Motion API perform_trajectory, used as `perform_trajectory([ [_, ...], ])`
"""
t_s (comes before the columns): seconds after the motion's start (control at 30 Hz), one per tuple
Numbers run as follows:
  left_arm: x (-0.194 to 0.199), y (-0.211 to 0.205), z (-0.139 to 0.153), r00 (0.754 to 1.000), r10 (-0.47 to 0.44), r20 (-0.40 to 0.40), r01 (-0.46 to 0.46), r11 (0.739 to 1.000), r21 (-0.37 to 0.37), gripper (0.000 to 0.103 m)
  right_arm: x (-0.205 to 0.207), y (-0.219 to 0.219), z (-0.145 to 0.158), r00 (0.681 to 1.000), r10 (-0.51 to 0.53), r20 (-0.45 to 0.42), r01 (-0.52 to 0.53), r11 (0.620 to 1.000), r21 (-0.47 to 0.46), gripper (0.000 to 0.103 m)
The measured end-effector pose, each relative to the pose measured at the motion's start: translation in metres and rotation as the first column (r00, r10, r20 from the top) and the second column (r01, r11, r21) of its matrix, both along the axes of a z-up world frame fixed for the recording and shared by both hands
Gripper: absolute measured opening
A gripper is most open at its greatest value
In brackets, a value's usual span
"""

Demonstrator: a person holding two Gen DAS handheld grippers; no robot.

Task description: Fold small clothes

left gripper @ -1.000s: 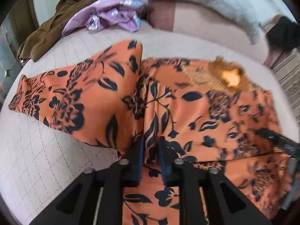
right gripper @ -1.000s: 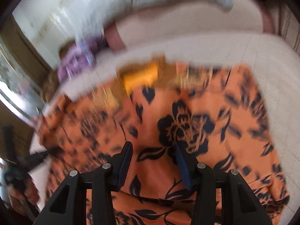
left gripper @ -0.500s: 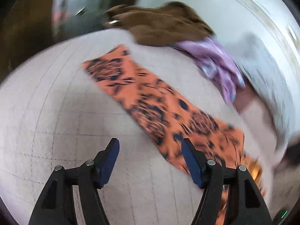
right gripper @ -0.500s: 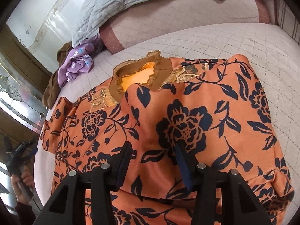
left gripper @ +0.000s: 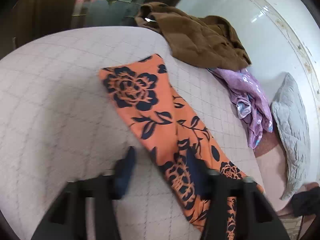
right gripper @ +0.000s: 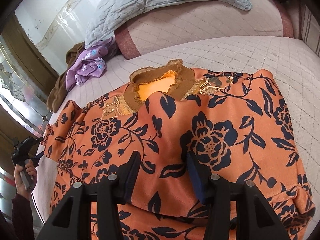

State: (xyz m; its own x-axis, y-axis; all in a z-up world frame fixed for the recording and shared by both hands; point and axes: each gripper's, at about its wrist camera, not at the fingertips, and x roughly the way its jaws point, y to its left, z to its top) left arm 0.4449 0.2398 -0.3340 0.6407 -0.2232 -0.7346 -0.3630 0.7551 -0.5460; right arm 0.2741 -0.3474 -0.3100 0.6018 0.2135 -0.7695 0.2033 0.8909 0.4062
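Observation:
An orange top with a dark floral print [right gripper: 200,132] lies spread on the quilted bed, its brown collar [right gripper: 160,80] toward the pillows. My right gripper [right gripper: 163,170] hovers open over the middle of its body. In the left wrist view one sleeve [left gripper: 144,104] stretches flat across the mattress. My left gripper [left gripper: 160,166] is open and empty; its right finger is over the sleeve's edge, its left finger over bare mattress. The left gripper also shows in the right wrist view [right gripper: 24,150], held in a hand at the bed's left edge.
A brown garment [left gripper: 200,38] and a purple floral garment [left gripper: 250,100] are heaped at the bed's far corner. A grey quilted pillow [right gripper: 160,2] lies on a pink bolster [right gripper: 200,32]. A glass door stands beyond the bed's left edge.
My left gripper let go of the top's folded middle, opened, and swung left to the spread sleeve. My right gripper stayed open over the body and barely moved.

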Motion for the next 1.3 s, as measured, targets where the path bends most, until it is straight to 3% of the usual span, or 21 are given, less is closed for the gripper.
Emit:
perform_trajectory([
  [0.03,0.004,-0.002,-0.005,1.0,-0.007,-0.011,0.007,1.0,-0.026,0.015,0.0,0.0,0.0,1.0,-0.001,-0.002,0.001,1.0,0.001,0.052],
  [0.07,0.008,-0.003,-0.01,1.0,-0.011,-0.015,0.01,0.999,-0.053,0.011,0.001,0.0,-0.001,1.0,-0.003,-0.003,0.003,1.0,0.001,0.052],
  [0.27,0.006,-0.02,0.006,0.999,0.004,0.035,-0.005,1.0,0.03,0.006,0.0,-0.003,0.001,1.0,-0.014,0.003,0.014,1.0,-0.002,0.052],
  [0.4,-0.002,-0.048,0.051,0.991,-0.05,0.126,0.034,0.991,0.131,0.006,-0.004,-0.011,0.011,0.998,-0.049,0.031,0.049,0.999,0.002,0.052],
  [0.53,-0.021,-0.106,0.107,0.961,-0.173,0.214,0.111,0.955,0.275,0.006,-0.01,-0.024,0.027,0.993,-0.093,0.077,0.093,0.996,0.004,0.052],
  [0.63,-0.046,-0.166,0.143,0.917,-0.304,0.26,0.184,0.898,0.401,0.006,-0.016,-0.038,0.037,0.986,-0.135,0.1,0.134,0.991,0.017,0.052],
  [0.73,-0.078,-0.229,0.166,0.844,-0.452,0.287,0.28,0.829,0.484,0.006,-0.023,-0.055,0.047,0.978,-0.175,0.11,0.171,0.984,0.044,0.052],
  [0.83,-0.111,-0.295,0.175,0.753,-0.597,0.278,0.386,0.742,0.548,0.006,-0.032,-0.072,0.061,0.967,-0.217,0.137,0.21,0.976,0.063,0.052],
  [0.93,-0.138,-0.358,0.167,0.66,-0.713,0.237,0.506,0.655,0.561,0.006,-0.042,-0.088,0.069,0.952,-0.261,0.159,0.255,0.965,0.061,0.052],
  [0.97,-0.149,-0.386,0.158,0.609,-0.77,0.191,0.569,0.592,0.571,0.006,-0.045,-0.094,0.07,0.947,-0.277,0.16,0.27,0.961,0.064,0.052],
  [1.0,-0.155,-0.402,0.151,0.575,-0.804,0.15,0.609,0.543,0.578,0.007,-0.048,-0.1,0.07,0.942,-0.294,0.159,0.286,0.956,0.069,0.052],
  [1.03,-0.167,-0.428,0.137,0.52,-0.851,0.072,0.667,0.457,0.589,0.01,-0.051,-0.107,0.069,0.937,-0.312,0.156,0.304,0.95,0.073,0.052],
  [1.07,-0.173,-0.44,0.126,0.488,-0.872,0.02,0.695,0.403,0.596,0.014,-0.054,-0.114,0.068,0.932,-0.33,0.15,0.322,0.944,0.075,0.052],
  [1.1,-0.179,-0.452,0.115,0.457,-0.888,-0.037,0.72,0.346,0.601,0.031,-0.055,-0.119,0.067,0.927,-0.345,0.146,0.337,0.938,0.079,0.052],
  [1.13,-0.184,-0.459,0.104,0.446,-0.89,-0.094,0.737,0.305,0.603,0.048,-0.057,-0.125,0.067,0.923,-0.357,0.144,0.349,0.934,0.082,0.052],
  [1.17,-0.187,-0.458,0.096,0.455,-0.881,-0.127,0.739,0.294,0.606,0.051,-0.059,-0.13,0.067,0.919,-0.369,0.141,0.361,0.929,0.084,0.052],
  [1.23,-0.187,-0.443,0.093,0.475,-0.868,-0.143,0.744,0.309,0.593,0.051,-0.061,-0.138,0.067,0.915,-0.38,0.138,0.37,0.924,0.096,0.06],
  [1.3,-0.179,-0.418,0.102,0.528,-0.839,-0.13,0.733,0.373,0.568,0.052,-0.061,-0.143,0.068,0.912,-0.386,0.14,0.373,0.921,0.112,0.066],
])
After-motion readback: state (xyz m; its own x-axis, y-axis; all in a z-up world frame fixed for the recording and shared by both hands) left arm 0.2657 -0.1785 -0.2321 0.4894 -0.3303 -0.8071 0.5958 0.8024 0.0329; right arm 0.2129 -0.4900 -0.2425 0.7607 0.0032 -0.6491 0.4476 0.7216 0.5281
